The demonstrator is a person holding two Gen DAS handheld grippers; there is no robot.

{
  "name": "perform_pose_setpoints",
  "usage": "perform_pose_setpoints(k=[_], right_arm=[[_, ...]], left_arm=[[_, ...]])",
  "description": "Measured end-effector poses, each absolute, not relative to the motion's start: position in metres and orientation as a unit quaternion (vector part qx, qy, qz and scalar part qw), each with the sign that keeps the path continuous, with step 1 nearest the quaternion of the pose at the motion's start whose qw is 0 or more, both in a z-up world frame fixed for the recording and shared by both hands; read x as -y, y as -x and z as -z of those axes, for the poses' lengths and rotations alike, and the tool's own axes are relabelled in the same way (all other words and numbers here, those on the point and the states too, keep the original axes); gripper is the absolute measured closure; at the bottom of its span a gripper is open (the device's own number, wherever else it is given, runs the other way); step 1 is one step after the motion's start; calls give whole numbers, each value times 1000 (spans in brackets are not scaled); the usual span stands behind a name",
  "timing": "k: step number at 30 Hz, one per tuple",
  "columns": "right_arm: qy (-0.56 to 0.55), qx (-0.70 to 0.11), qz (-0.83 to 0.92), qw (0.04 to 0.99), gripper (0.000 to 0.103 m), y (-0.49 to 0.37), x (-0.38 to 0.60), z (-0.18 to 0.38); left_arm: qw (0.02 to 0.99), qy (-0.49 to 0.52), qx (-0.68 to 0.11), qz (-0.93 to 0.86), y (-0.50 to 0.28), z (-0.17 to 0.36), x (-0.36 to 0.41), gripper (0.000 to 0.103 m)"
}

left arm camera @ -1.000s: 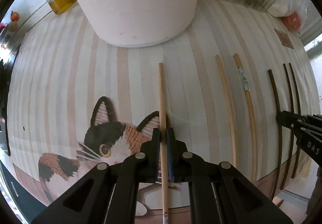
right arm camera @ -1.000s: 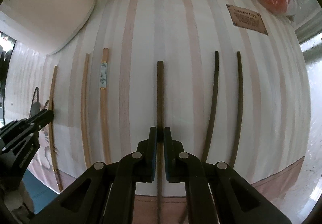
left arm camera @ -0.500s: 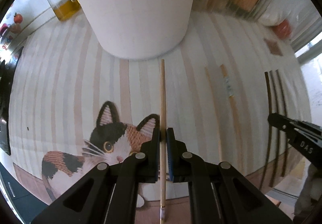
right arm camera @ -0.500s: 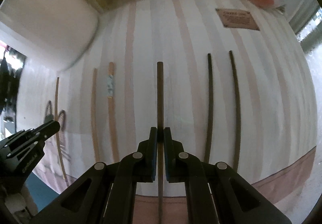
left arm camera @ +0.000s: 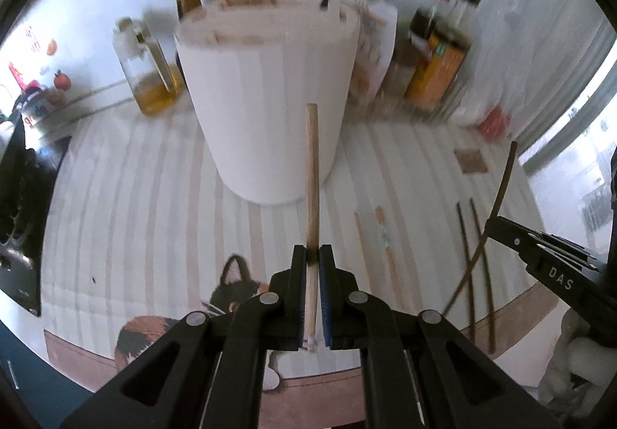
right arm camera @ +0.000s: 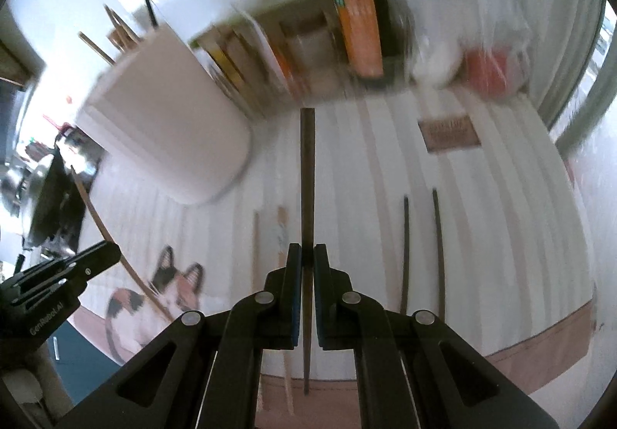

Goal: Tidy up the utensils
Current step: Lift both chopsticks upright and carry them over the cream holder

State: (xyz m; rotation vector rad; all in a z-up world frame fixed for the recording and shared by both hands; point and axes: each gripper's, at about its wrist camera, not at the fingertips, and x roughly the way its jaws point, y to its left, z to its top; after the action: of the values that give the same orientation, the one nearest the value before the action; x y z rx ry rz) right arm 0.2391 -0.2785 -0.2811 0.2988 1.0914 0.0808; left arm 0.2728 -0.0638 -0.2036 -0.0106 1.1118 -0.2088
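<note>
striped cloth with a cat print (left arm camera: 127, 197) covers the table. only the left wrist view shows the rim of the white holder (left arm camera: 266, 97), with chopsticks standing in it. the left gripper (left arm camera: 313, 263) is clamped on a pale wooden chopstick (left arm camera: 312, 174), the right gripper (right arm camera: 304, 263) on a dark chopstick (right arm camera: 307, 174), both lifted clear of the cloth. bottles behind are blurred.

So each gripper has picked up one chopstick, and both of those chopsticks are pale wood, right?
Not quite. The left gripper does hold a pale wooden chopstick, but the right gripper holds a dark brown chopstick, as the right wrist view shows. Each gripper does hold one chopstick.
</note>
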Motion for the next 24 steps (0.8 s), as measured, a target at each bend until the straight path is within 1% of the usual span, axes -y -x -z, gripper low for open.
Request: perform_pose_setpoints(k=[6,13,24], right_arm=[[-143,-478,-44,866,98,-248,278,251],[-138,-442,-57,884,98,-269,274,213],[-130,-369,-99,915,98,-286,261,119]], left_arm=[[865,15,-492,94,-281,175,61,99],[888,22,-449,97,-291,128,57,99],[917,35,-383,107,-307,40,46,99]])
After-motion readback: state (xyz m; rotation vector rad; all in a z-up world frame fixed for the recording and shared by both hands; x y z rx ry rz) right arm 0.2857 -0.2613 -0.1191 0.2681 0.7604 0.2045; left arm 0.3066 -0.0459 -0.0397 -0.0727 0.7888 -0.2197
